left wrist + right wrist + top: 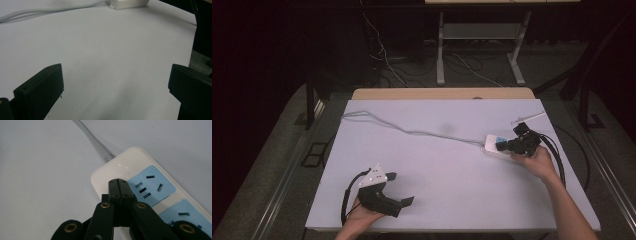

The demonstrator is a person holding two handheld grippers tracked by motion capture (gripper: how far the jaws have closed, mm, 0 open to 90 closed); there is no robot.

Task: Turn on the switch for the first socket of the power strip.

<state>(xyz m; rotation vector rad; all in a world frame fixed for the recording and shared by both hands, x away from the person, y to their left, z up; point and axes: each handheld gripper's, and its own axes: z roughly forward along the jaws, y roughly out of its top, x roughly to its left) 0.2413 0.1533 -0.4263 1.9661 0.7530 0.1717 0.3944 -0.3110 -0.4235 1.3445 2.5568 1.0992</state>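
On the white counter (437, 160), the closed, empty right claw (118, 182) is hovering over a white blue-faced plastic power strip (140, 182); the left claw (115, 82) is gaping wide, empty.

A power strip (498, 146) lies on the table (452, 165), toward the right edge. Its cord (412, 131) runs from its left end across the table to the far left. The right gripper (518, 145) sits over the strip, tips above its cord end. The left gripper (397, 190) rests at the near left, well apart from the strip.
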